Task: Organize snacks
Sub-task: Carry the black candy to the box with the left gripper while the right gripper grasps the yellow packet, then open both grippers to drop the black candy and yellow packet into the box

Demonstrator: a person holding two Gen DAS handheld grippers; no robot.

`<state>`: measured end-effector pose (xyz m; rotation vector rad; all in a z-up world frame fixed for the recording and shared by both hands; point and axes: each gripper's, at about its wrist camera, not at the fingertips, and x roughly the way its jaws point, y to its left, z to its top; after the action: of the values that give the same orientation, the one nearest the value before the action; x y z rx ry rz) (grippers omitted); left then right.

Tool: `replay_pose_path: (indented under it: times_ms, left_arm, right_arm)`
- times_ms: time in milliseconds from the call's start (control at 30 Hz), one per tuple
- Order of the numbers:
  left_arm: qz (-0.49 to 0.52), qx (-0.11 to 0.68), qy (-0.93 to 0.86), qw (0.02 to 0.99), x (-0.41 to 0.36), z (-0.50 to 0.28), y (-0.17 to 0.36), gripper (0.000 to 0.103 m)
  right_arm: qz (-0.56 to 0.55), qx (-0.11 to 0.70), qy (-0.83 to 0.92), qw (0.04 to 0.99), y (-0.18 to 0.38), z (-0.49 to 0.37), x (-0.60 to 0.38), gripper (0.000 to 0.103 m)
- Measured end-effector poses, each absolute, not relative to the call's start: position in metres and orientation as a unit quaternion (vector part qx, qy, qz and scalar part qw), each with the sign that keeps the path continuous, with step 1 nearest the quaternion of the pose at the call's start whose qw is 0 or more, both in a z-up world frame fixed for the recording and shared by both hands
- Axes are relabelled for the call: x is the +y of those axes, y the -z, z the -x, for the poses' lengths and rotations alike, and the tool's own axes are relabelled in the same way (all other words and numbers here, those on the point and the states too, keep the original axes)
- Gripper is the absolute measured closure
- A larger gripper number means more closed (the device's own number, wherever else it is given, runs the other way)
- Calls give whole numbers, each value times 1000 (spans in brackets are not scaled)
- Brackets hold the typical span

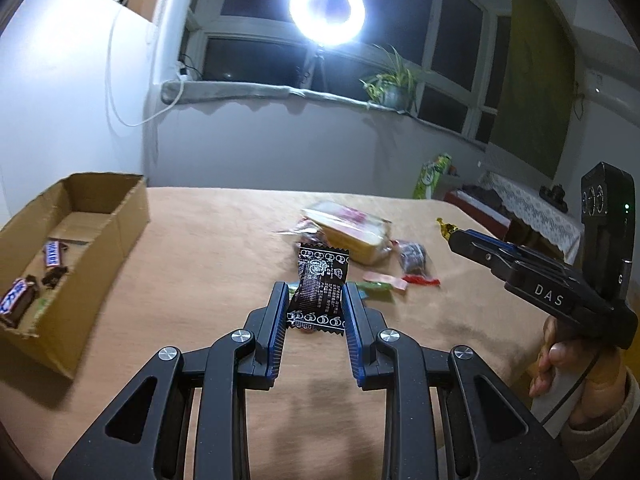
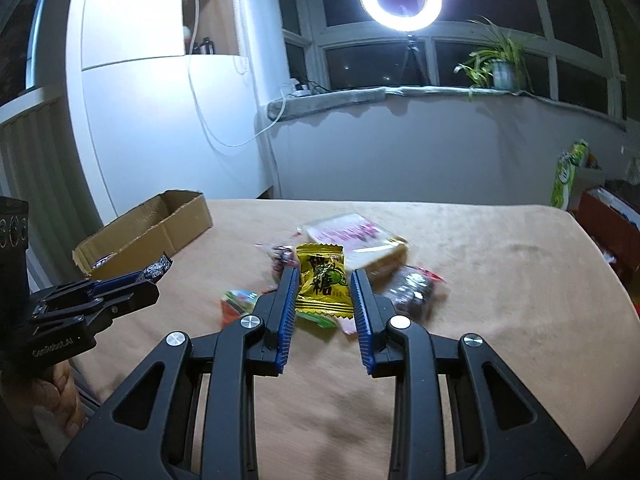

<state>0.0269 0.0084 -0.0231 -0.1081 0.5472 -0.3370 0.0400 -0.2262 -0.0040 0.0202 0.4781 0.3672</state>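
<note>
Snacks lie scattered on a table draped in a tan cloth, seen from two handheld grippers, one in each of a person's hands.

The left gripper has its two blue-padded fingers closed on one black candy wrapper printed with white patterns, held upright above the cloth. The right gripper has its two fingers closed on one yellow candy wrapper with dark characters, also held clear of the table.

Beyond both grippers, near the middle of the table, sits the remaining pile: one large clear bag of sliced bread with pink print, one dark packet in clear wrap to its right, and a few small flat packets in red, green and pink in front. Blur makes an exact count of the small ones uncertain.

One open cardboard box stands at the left edge of the table, well apart from the pile. Inside it are two chocolate bars in brown, blue and white wrappers, plus a couple of small dark pieces.

One ring light glows before a dark window, and one potted plant rests on the sill.
</note>
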Motion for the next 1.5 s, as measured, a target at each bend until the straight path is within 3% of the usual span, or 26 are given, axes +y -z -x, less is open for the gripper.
replay_pose_path:
  times_ms: [767,1167,1200,1233,1300,1500]
  left_arm:
    - [129,215,15,968,176,-21,8,78]
    - [144,223,-19,964,216,-35,17,78]
    - [146,226,-21,963,217,-36,19,77]
    - [147,235,-27,960,219,-38,23,77]
    - [153,253,-37,955,223,-41,31,66]
    - [148,249,-41,956,219,-30,33,44]
  right_arm:
    - [73,214,-355,907,-24,-62,-4,75]
    - [84,221,-403,884,-15,-96,72,75]
    - [87,231,-407,880,-11,-102,77,72]
    - [92,247,-410,873,-3,-108,83,63]
    - [86,251,-401,877,5,-111,83,55]
    - [77,246,-374,891,20,-95,56,54]
